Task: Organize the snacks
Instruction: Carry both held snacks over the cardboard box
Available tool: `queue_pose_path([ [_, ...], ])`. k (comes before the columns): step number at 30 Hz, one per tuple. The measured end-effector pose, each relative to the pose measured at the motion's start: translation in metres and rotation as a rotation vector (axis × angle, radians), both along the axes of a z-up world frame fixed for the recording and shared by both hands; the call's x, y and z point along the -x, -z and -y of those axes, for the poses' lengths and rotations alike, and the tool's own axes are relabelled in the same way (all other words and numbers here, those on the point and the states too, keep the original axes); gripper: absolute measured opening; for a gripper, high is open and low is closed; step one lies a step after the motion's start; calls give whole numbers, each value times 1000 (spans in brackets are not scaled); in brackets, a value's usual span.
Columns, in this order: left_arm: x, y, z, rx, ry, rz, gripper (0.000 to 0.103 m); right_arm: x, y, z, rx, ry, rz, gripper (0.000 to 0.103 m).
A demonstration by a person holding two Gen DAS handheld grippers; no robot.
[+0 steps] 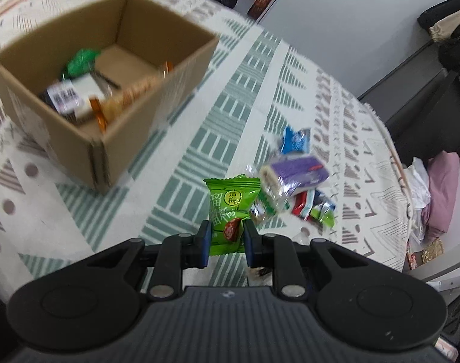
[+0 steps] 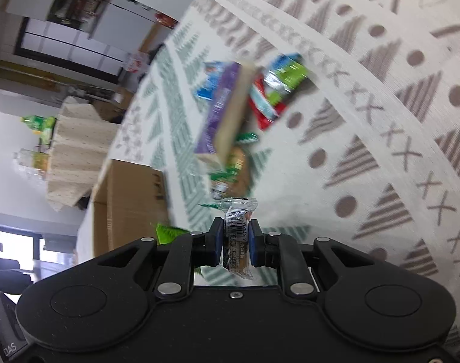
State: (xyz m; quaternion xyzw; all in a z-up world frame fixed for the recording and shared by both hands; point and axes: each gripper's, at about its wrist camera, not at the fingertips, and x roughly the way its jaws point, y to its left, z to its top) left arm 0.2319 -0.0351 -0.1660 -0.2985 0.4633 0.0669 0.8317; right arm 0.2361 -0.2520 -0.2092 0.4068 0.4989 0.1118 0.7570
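In my left wrist view the box (image 1: 109,90) stands open on the patterned cloth (image 1: 199,139) at the upper left, and I take it as my landmark. Inside it I see several snacks already: a green packet (image 1: 80,60), a white-labelled pack (image 1: 68,95) and an orange-wrapped bar (image 1: 130,96). To the right of the box and nearer to me, my left gripper (image 1: 227,243) pinches a green plum candy (image 1: 230,214) between its blue pads; the packet stands upright above the cloth. Further right from the box lies the pile (image 1: 299,187) of remaining snacks, with a purple pack (image 1: 299,172) on top and a blue packet (image 1: 295,140) beyond it, a little apart.

In my right wrist view the box (image 2: 130,202) is at the left, only its outer wall showing. Right of it, my right gripper (image 2: 236,242) is pressed together on a small clear-wrapped bar (image 2: 236,236) with a barcode. Above the gripper, further from me, the same pile (image 2: 245,106) rests on the cloth (image 2: 381,121), quite blurred.
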Motion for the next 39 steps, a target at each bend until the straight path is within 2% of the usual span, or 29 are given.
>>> queue_pose_path([
  [8,11,-36,-16,-29,-20,73,21,-4,-25,-10,-51,-47,149,17],
  [20,22,-63,-52,-62,-99,115,21,-14,-50,-34,-131,-129,318,17],
  [29,28,-83,-90,-91,-168,143,21,-24,-62,-58,-166,-174,397,17],
  [39,20,-84,-132,-93,-222,142,21,-41,-60,-96,-155,-243,397,17],
])
